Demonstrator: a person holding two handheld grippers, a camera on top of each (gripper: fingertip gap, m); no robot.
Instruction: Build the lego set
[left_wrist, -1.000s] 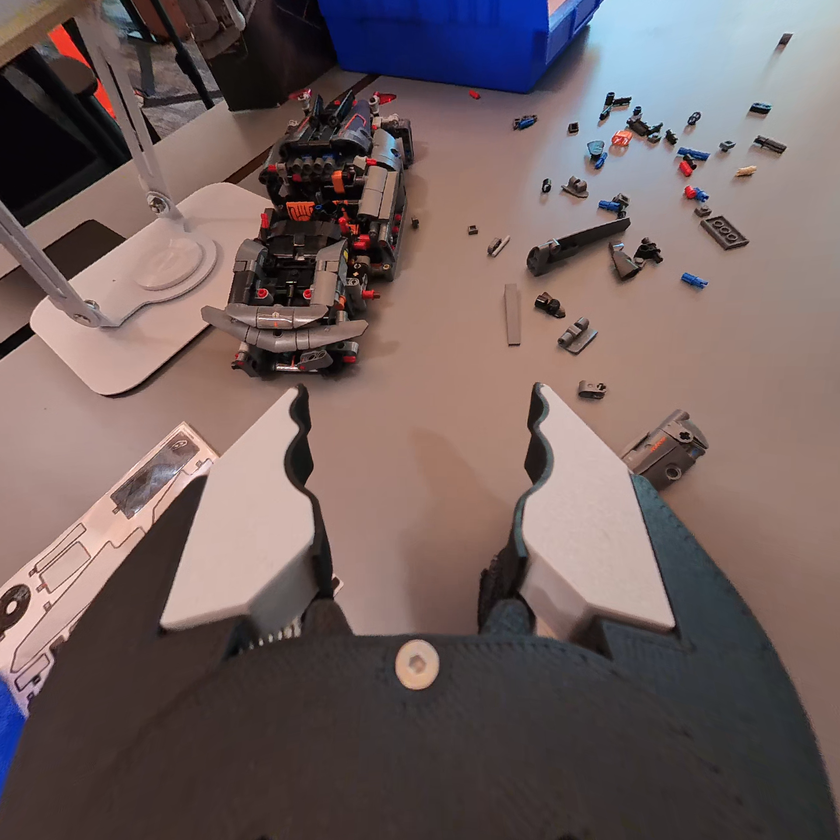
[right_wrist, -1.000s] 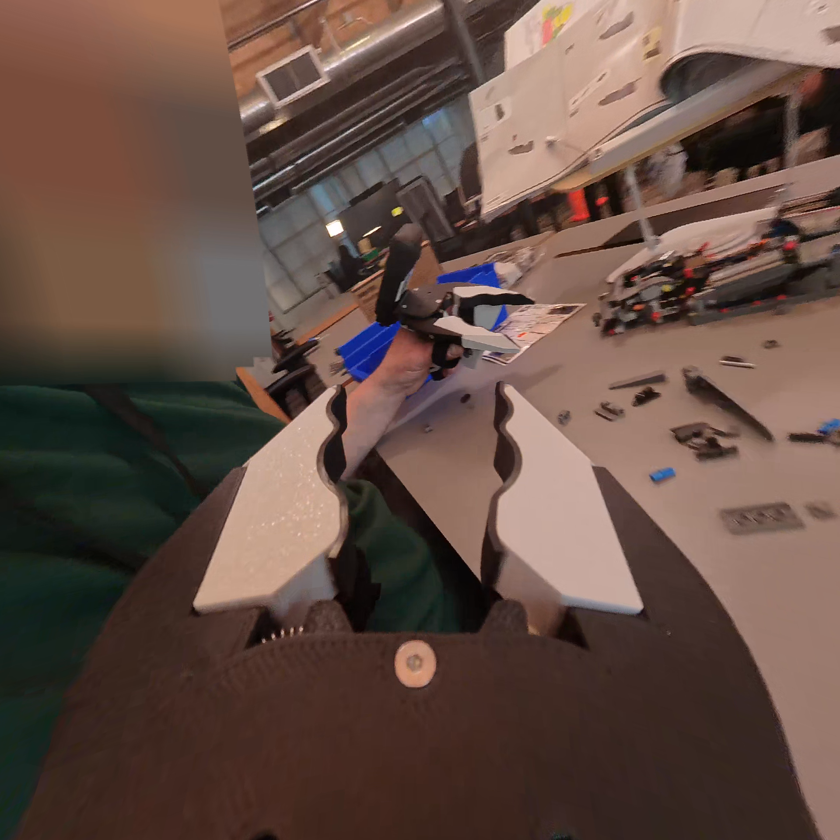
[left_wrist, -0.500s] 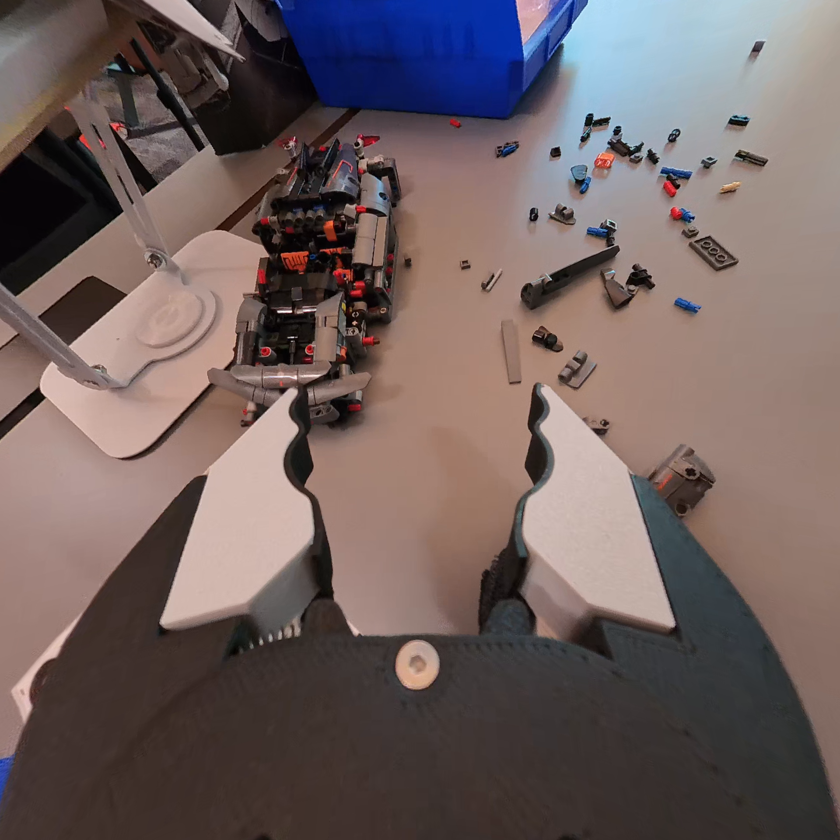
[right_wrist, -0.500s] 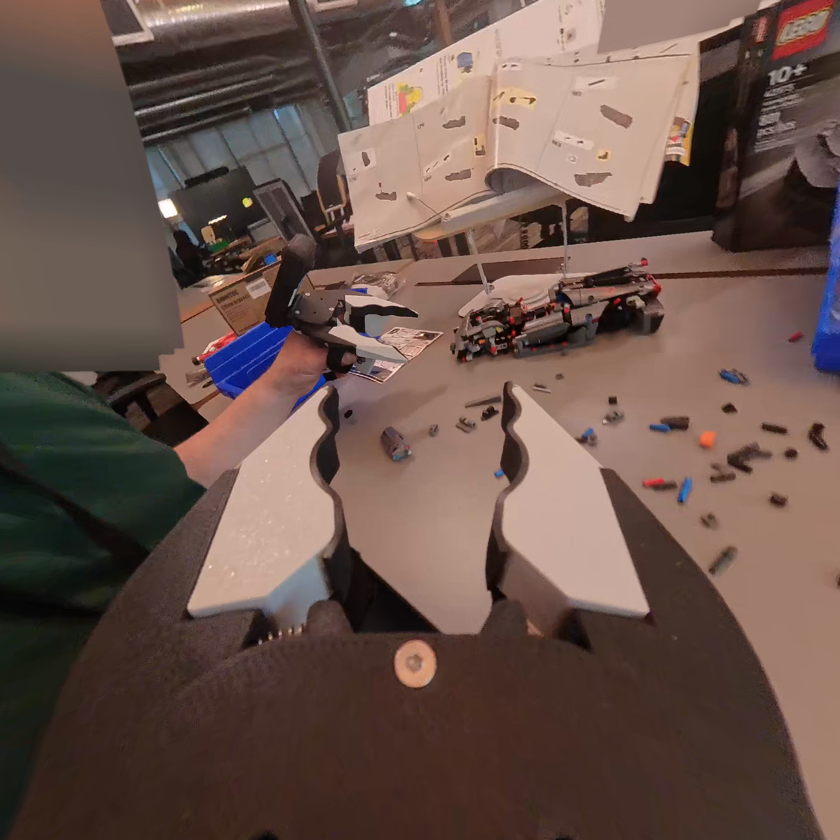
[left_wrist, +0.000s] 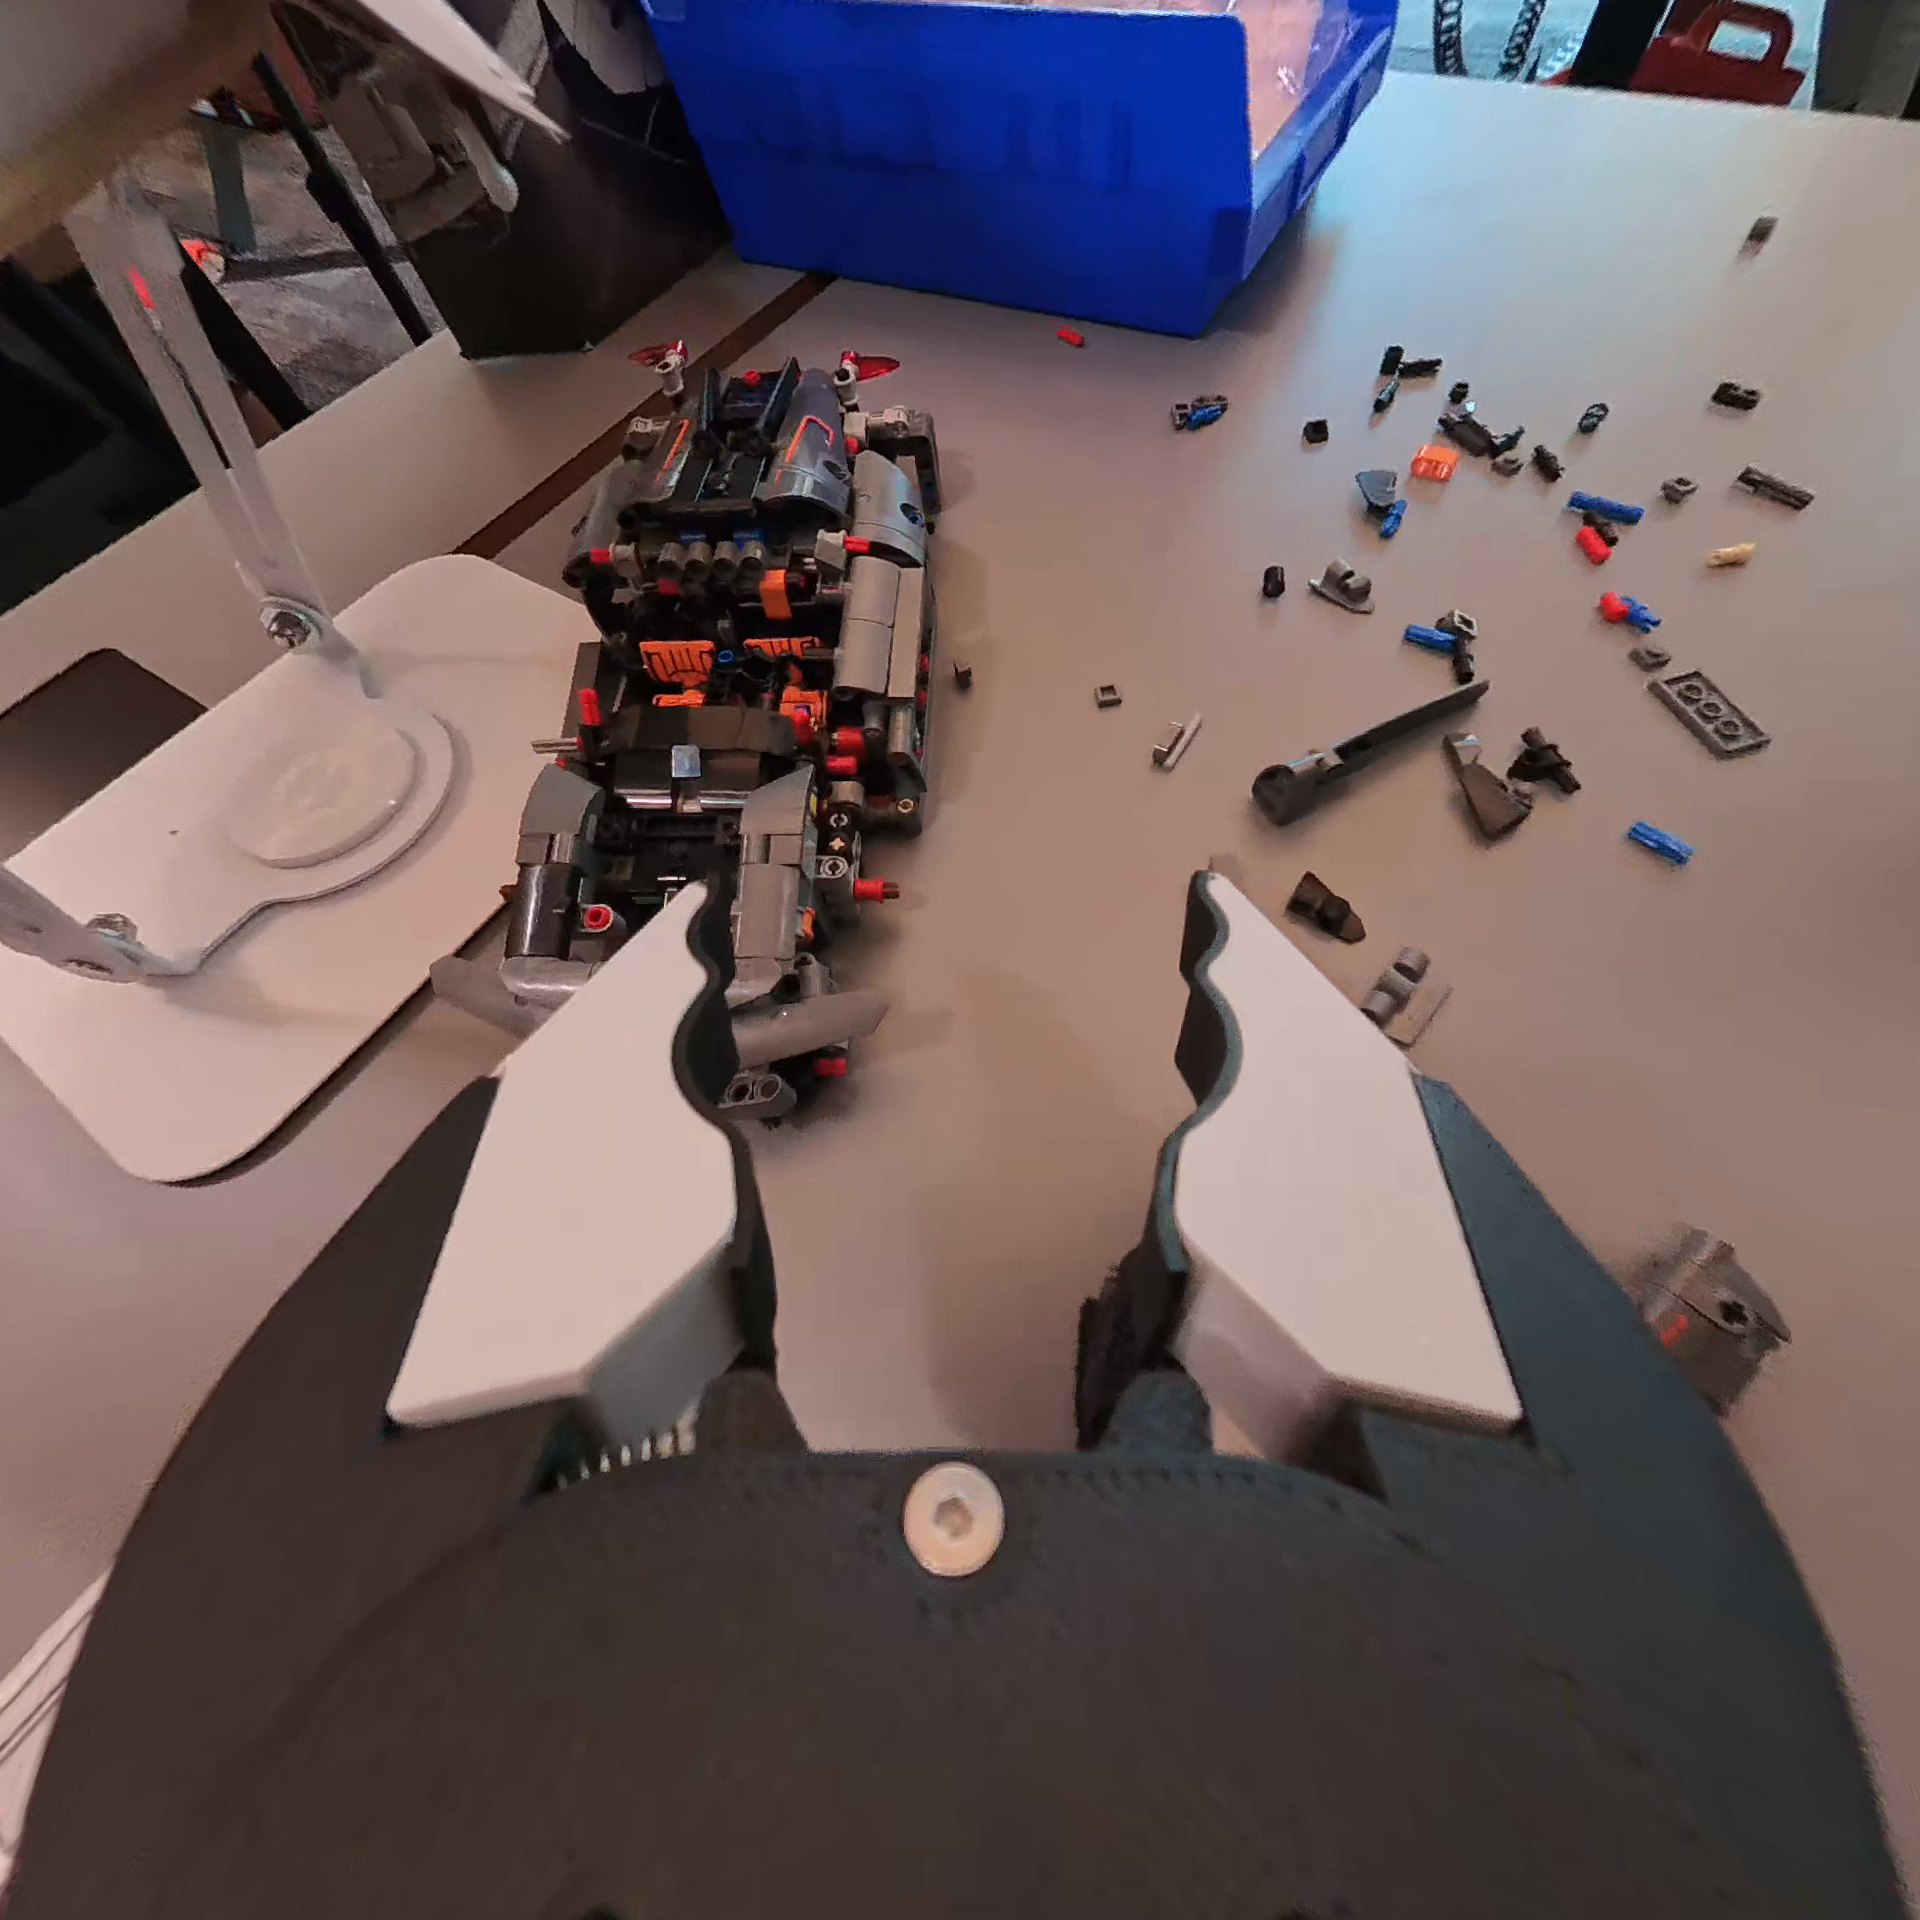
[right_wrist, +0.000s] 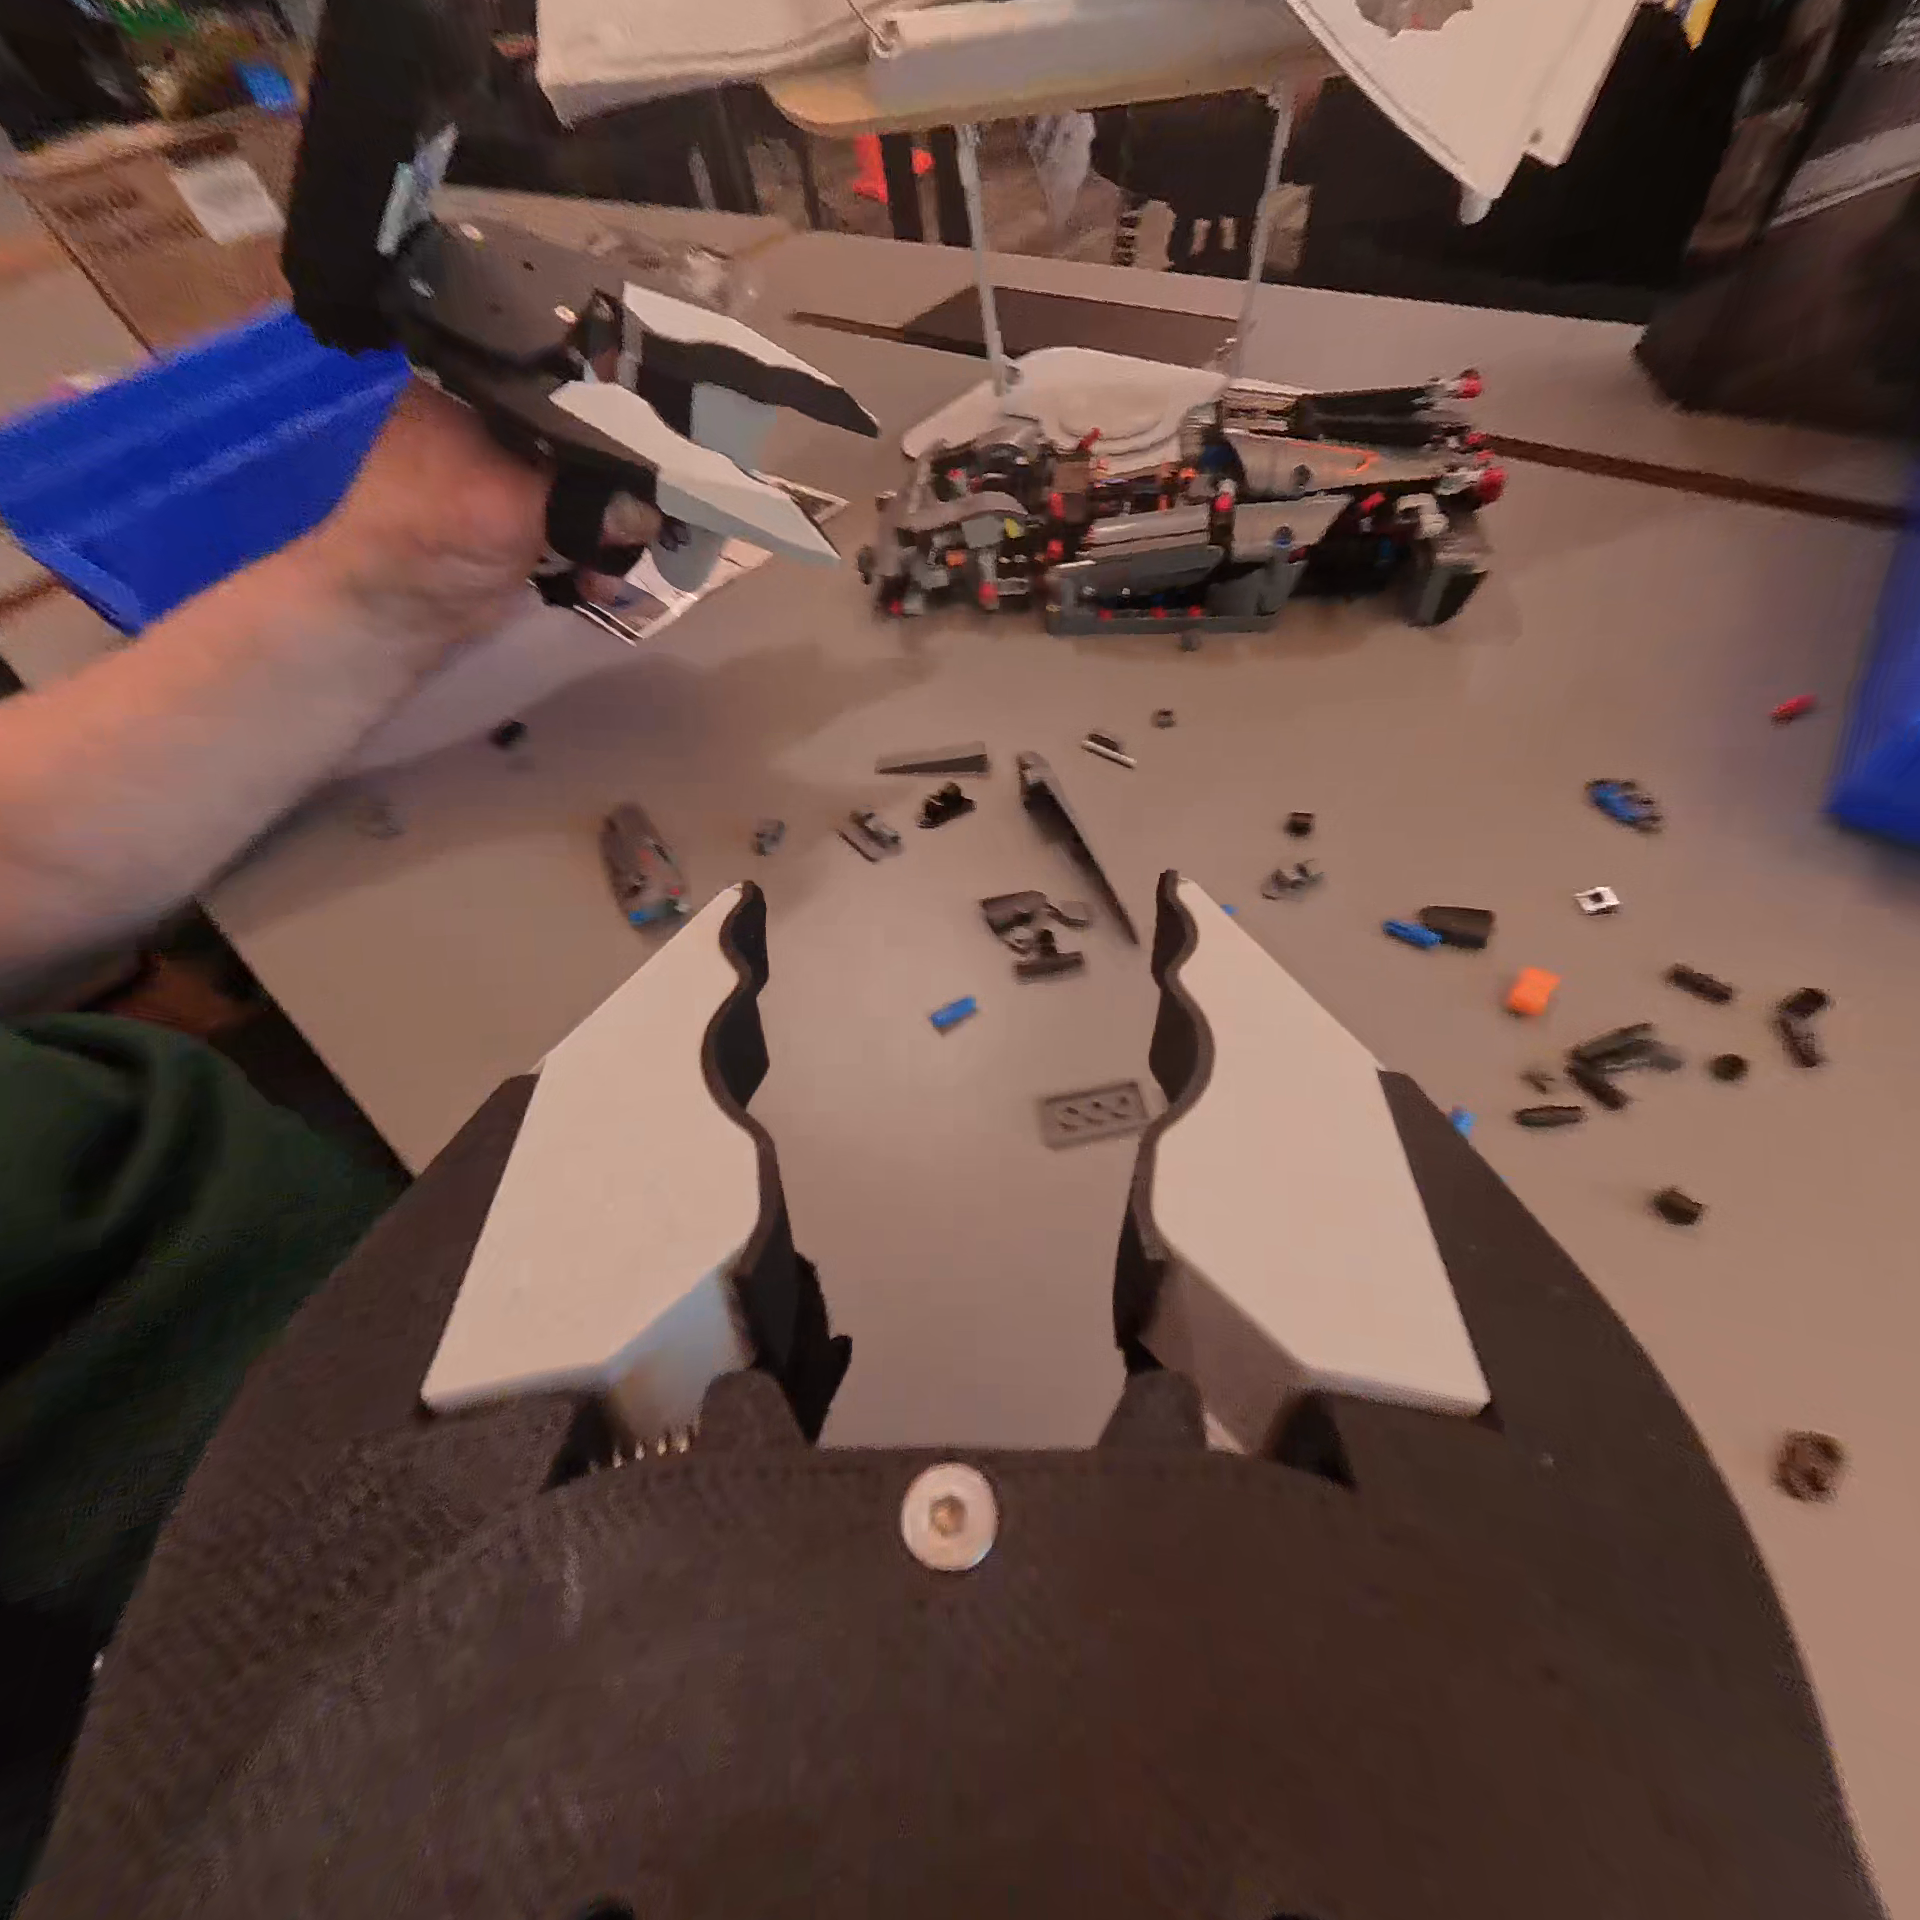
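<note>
Left gripper advanced toward car.

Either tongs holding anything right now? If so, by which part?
Nothing held. Left tongs open above the table near the car model; right tongs open over loose pieces.

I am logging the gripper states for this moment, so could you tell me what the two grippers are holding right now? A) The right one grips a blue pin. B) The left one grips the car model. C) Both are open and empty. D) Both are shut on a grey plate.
C: the left gripper and the right gripper both show spread jaws with only bare table between them.
</note>
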